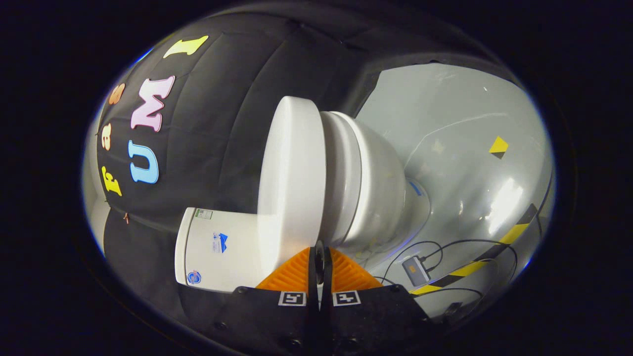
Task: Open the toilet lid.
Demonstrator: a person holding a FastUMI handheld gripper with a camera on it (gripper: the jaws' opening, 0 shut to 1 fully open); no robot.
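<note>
Showing its two fingers pressed together with nothing between them, the gripper [320,257] points at the near edge of the closed toilet lid [292,178], its tips just short of or touching the lid's rim; which of the two cannot be told from this angle. The camera is rolled to one side, so the white toilet [366,188] appears tipped over: the lid lies flat on the seat [341,173], the bowl swells beyond it, and the base meets the pale grey floor [455,123]. The white cistern [217,252] stands at the hinge end of the lid, just beside the fingers, with small stickers on its face. Behind the toilet hangs the booth's black cloth wall [222,99]. On the floor beyond the bowl lies a small grey box [415,271] with dark cables [445,244] running from it, near a strip of yellow-and-black tape [494,249]. A separate yellow-and-black marker [498,147] sits farther off on the floor, well apart from the toilet.
</note>
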